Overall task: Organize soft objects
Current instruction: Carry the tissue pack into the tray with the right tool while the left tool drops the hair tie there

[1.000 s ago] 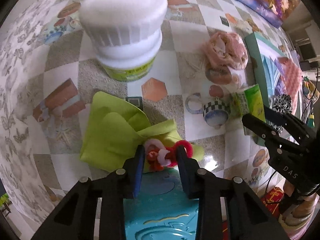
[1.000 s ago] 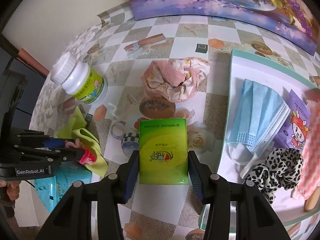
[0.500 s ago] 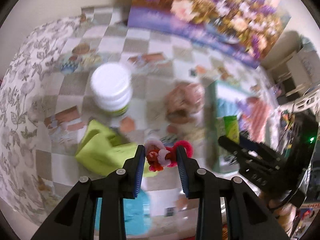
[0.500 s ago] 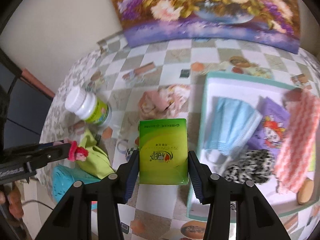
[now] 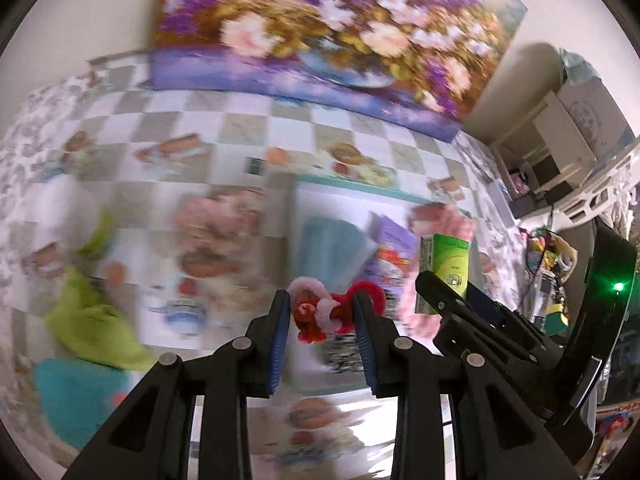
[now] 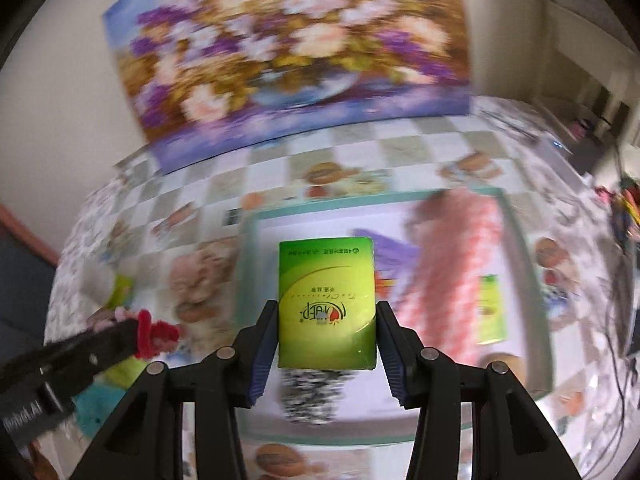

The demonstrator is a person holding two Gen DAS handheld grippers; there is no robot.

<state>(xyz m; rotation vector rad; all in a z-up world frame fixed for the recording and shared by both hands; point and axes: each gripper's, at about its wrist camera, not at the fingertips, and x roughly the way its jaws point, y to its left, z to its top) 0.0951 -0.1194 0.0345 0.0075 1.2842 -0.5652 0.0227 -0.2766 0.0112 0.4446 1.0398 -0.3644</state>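
My left gripper (image 5: 321, 307) is shut on a small red and pink fuzzy toy (image 5: 310, 318), held in the air above the near edge of the teal-rimmed white tray (image 5: 344, 182). My right gripper (image 6: 327, 320) is shut on a green tissue pack (image 6: 327, 296), lifted over the same tray (image 6: 516, 248). In the left wrist view the right gripper (image 5: 452, 292) and its green pack (image 5: 446, 266) hang just right of the toy. In the right wrist view the left gripper (image 6: 132, 332) shows at lower left with the toy (image 6: 156, 334). Both views are motion-blurred.
In the tray lie a blue mask (image 5: 332, 248), a purple packet (image 6: 384, 244), a pink striped cloth (image 6: 452, 260), a leopard-print cloth (image 6: 312, 392) and another green pack (image 6: 492, 308). Left of it lie a crumpled pink cloth (image 5: 216, 224), a lime cloth (image 5: 92, 328) and a teal object (image 5: 76, 392). A flower painting (image 5: 320, 28) stands behind.
Both grippers have risen and swung right, from the table's left part to above the tray, each still holding its object. The bottle and lime cloth have slid away to the left.
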